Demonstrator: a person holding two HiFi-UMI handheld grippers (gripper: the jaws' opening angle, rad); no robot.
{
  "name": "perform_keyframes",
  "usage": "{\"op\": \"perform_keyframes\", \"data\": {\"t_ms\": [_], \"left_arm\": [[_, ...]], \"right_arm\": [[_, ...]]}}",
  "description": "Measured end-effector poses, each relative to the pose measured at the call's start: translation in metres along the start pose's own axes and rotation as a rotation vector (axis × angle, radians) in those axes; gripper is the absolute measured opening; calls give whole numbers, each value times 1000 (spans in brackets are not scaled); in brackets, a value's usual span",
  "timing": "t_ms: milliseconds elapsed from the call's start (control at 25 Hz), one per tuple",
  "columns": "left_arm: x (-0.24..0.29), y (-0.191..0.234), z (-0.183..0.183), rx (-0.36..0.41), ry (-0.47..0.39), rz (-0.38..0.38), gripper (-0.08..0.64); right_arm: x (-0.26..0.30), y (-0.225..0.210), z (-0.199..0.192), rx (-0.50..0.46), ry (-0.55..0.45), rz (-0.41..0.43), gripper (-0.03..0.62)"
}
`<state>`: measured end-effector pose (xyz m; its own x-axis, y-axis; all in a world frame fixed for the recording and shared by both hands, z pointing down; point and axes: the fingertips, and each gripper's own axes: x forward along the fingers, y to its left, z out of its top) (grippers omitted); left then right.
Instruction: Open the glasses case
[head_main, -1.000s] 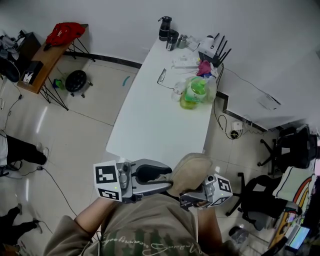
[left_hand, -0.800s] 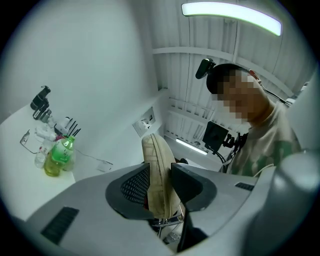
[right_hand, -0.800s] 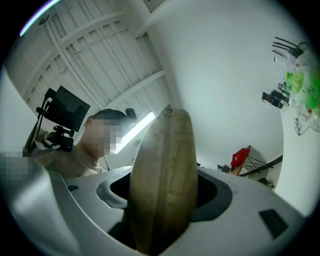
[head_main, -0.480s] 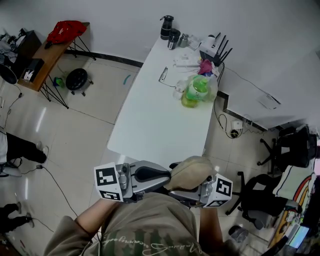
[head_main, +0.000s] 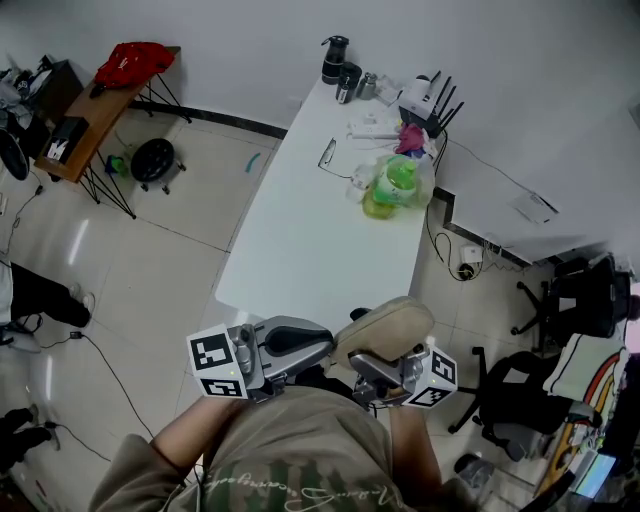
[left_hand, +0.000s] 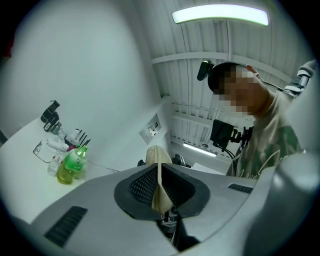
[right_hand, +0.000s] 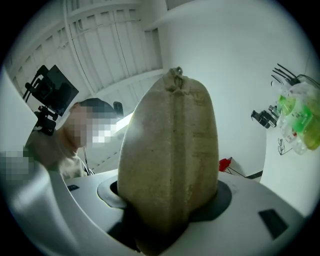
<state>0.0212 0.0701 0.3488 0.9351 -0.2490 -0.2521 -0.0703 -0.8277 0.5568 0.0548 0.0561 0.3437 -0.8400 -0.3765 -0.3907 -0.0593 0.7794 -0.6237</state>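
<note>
A beige fabric glasses case (head_main: 388, 324) is held in the air between both grippers, close to the person's chest. My right gripper (head_main: 372, 366) is shut around the case's thick body (right_hand: 172, 160), which fills the space between its jaws. My left gripper (head_main: 322, 352) comes in from the left. Its jaws are pressed together on a thin beige flap of the case (left_hand: 157, 162), which stands edge-on between the dark pads (left_hand: 142, 187). In the left gripper view the rest of the case is hidden behind the jaws.
A long white table (head_main: 310, 240) stretches ahead, with spectacles (head_main: 326, 153), a green bottle in a plastic bag (head_main: 395, 185), a router (head_main: 420, 98) and a dark flask (head_main: 332, 56) at its far end. Office chairs (head_main: 575, 300) stand at the right, and a bench with a red bag (head_main: 130, 65) at the left.
The left gripper's jaws have closed from wide apart onto the case's flap. The case has tilted up and shifted slightly right in the head view, and the right grip is unchanged.
</note>
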Motion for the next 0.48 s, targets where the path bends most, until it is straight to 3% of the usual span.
{"op": "perform_keyframes", "data": {"t_ms": [40, 160, 240, 320, 480], "left_arm": [[1, -2, -1, 4, 13, -9, 14], [7, -5, -6, 26, 65, -16, 150], [8, -4, -7, 24, 83, -9, 161], [7, -6, -7, -11, 88, -28, 212], [8, -12, -8, -113, 84, -89, 212]], "right_arm": [[1, 1, 1, -6, 6, 10, 307], [8, 9, -4, -32, 58, 45, 307], [12, 14, -7, -26, 83, 73, 307], [13, 20, -9, 8, 96, 115, 307], [15, 28, -11, 56, 123, 179, 305]]}}
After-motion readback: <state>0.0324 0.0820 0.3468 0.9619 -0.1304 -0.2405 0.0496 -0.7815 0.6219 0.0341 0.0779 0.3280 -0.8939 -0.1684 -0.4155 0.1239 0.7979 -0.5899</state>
